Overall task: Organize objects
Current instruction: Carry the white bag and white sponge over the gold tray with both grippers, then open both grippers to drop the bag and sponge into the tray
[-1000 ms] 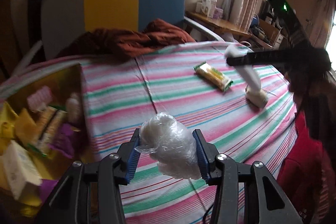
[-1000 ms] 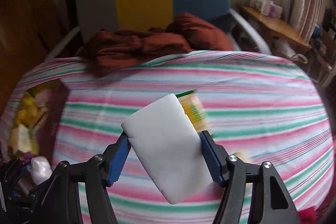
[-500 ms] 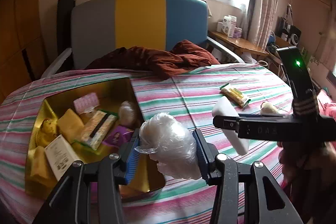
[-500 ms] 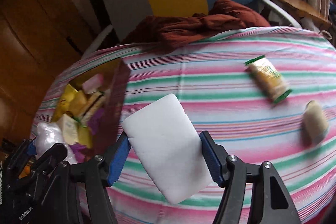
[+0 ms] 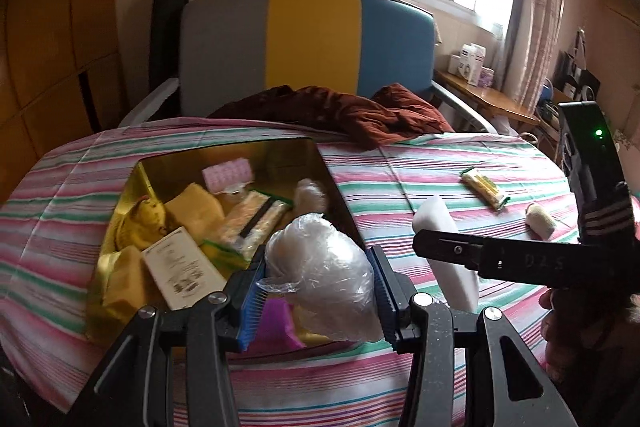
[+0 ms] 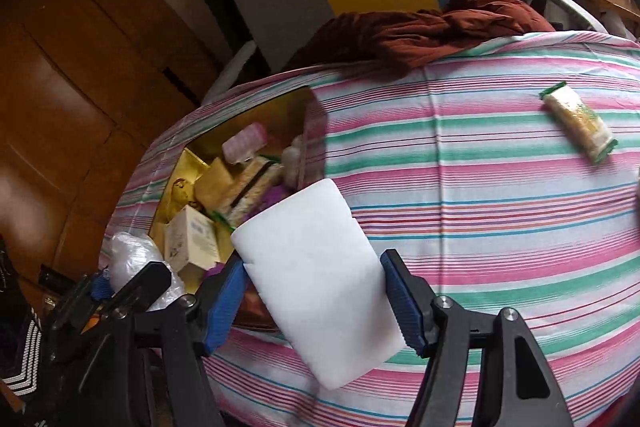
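Left tool (image 5: 318, 297) pinches a clear plastic bag bundle (image 5: 320, 279) between its blue pads, hanging over the near right corner of the gold box (image 5: 224, 163). Right tool (image 6: 312, 301) pinches a flat white foam pad (image 6: 316, 287) by its side edges, over the striped cloth (image 6: 480, 227) just right of the box, not yet over it.

Risks:
- Both tools crowd the same near corner; right tool arm sits just beside the left tool's load, so they could knock each other and jar a grip loose.
- Bag is soft and slick; pads squeeze mostly film, so it may slide out short of the box.
- Foam pad is held tilted by thin edges; a bump on the box wall could twist it free onto the cloth.
- Box is already crowded with a white carton (image 5: 182, 275), yellow packs and a pink packet (image 5: 228, 175); new things may perch on top and roll over the rim.

Left out on the cloth: green-edged snack pack (image 6: 578, 123), small cream roll (image 5: 540, 221).
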